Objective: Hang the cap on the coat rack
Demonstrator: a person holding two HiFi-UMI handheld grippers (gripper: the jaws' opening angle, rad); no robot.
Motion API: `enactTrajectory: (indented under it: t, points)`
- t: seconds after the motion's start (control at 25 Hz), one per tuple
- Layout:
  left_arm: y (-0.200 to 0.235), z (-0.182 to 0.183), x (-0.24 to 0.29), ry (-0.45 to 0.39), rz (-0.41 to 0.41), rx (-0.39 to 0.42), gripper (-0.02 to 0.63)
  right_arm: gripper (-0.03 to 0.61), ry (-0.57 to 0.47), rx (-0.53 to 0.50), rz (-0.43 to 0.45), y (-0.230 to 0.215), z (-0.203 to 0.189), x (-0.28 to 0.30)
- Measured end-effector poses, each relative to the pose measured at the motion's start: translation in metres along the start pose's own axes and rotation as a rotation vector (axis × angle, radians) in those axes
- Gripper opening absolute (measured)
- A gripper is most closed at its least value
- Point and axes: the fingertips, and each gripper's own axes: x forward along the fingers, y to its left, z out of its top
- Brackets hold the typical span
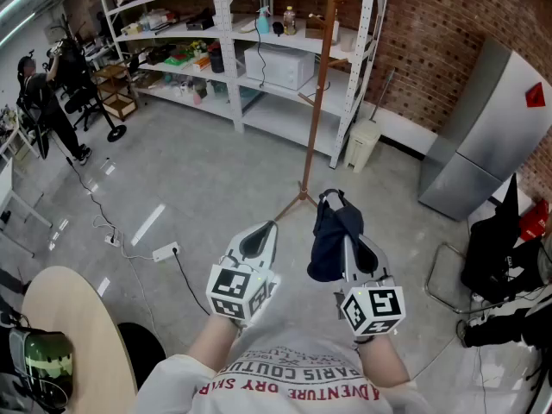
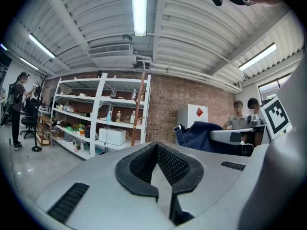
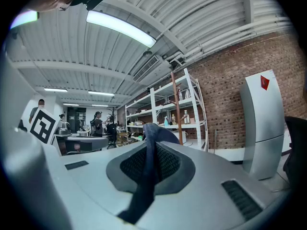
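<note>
Right hand-held gripper [image 1: 347,244] clamped tight on dark blue cap [image 1: 332,231]; fabric pinched between jaws, rest bunched over tips. Left hand-held gripper [image 1: 261,231] closed, nothing in it, just beside right one. Both in air above floor [image 1: 198,188]. Coat rack [image 1: 319,84] ahead, well apart from cap, upright near shelves [image 1: 224,50].

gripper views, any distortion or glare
Left gripper view: strong fisheye bending, dark corners, long white ceiling tube light blown out. Right gripper view: same bending; dark blue fabric cap between the fingers looks almost black low down. Head view: milder curve, even light.
</note>
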Motion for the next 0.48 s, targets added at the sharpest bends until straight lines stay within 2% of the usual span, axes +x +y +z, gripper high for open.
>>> enactTrajectory:
  t: [0.48]
  points:
    - [0.0007,-0.0055,0.0010,0.009,-0.010,0.009,0.006,0.018,0.004,0.029,-0.013,-0.0030,-0.0086,0.0029]
